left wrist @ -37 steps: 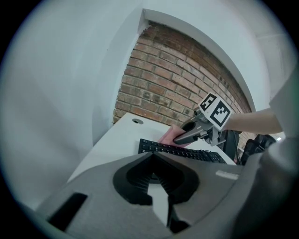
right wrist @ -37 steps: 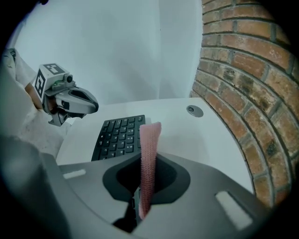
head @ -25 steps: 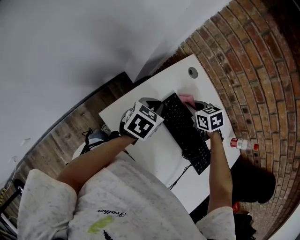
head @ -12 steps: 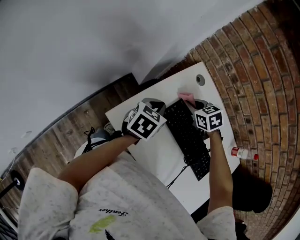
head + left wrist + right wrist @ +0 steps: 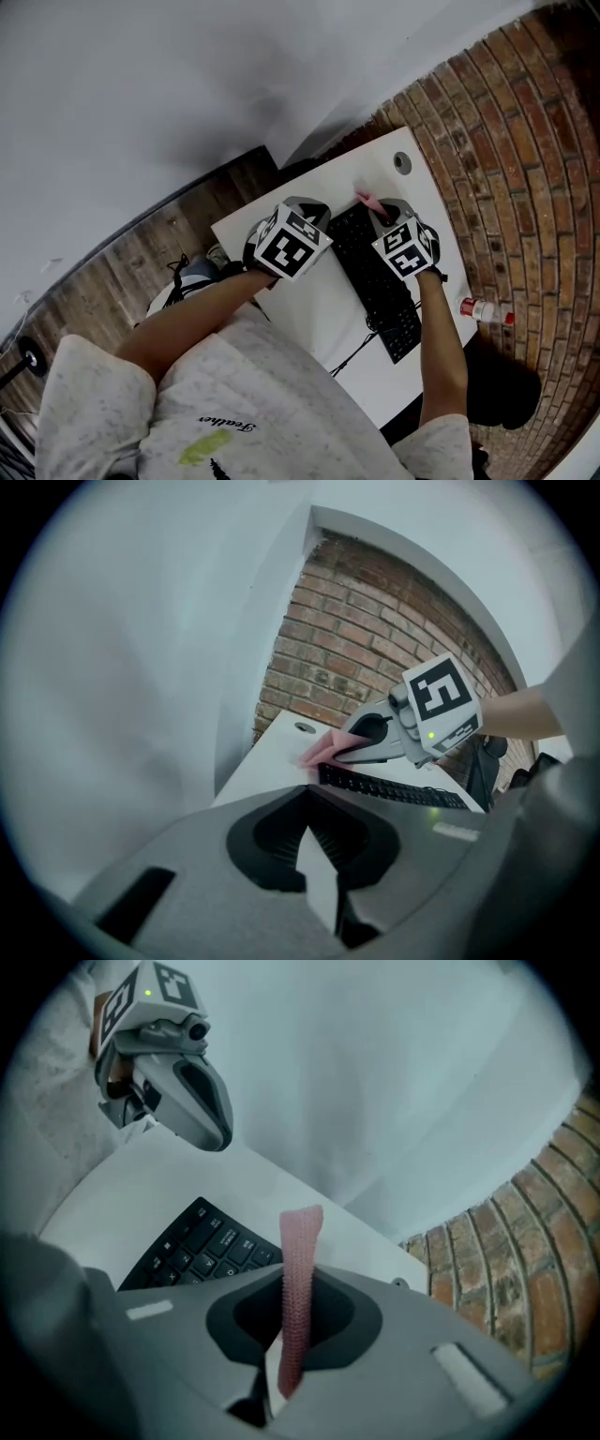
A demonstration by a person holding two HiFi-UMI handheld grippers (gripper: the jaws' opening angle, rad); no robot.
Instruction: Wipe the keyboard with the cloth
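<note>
A black keyboard [image 5: 380, 277] lies slantwise on the white desk [image 5: 309, 309]. My right gripper [image 5: 382, 214] hovers over the keyboard's far end, shut on a pink cloth [image 5: 298, 1288] that sticks out past its jaws; the cloth [image 5: 366, 201] shows at the keyboard's far corner, and the cloth [image 5: 323, 752] appears too in the left gripper view. My left gripper [image 5: 305, 214] sits left of the keyboard [image 5: 394, 787], jaws shut with nothing between them. The keyboard [image 5: 192, 1246] shows below the right gripper's jaws.
A round grommet [image 5: 402, 162] sits at the desk's far corner. A brick wall [image 5: 525, 141] runs along the right side. A white bottle with a red cap [image 5: 486, 309] stands beside the desk's right edge. A cable [image 5: 354, 352] runs off the keyboard's near end.
The right gripper has tipped forward and moved toward the keyboard's far end, so less pink cloth shows in the head view. The left gripper has barely moved.
</note>
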